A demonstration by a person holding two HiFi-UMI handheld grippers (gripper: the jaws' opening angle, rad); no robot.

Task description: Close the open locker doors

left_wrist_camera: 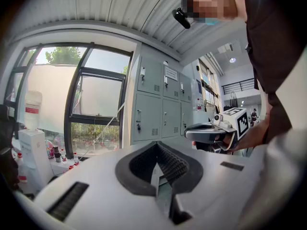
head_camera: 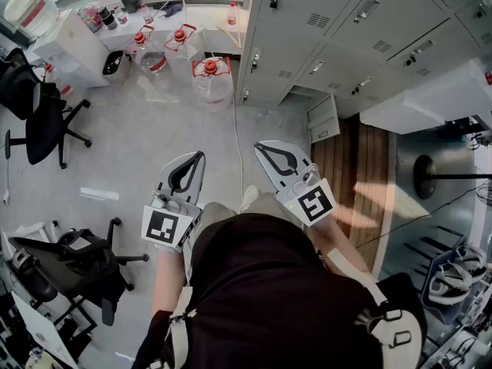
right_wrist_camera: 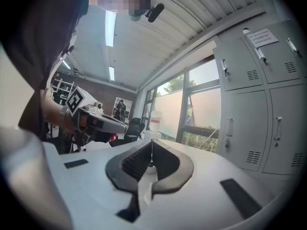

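Observation:
Grey lockers fill the upper right of the head view. One small low door stands ajar near the floor. A pale panel juts out from the lockers further right; I cannot tell if it is a door. Both grippers are held level in front of the person's body, well short of the lockers. My left gripper is shut with nothing between its fingers. My right gripper is also shut and empty. The locker doors seen in the two gripper views are closed.
Large water jugs with red caps stand on the floor left of the lockers, beside a white dispenser. Black office chairs sit at the left. A wooden floor strip and a round black stand base lie at the right.

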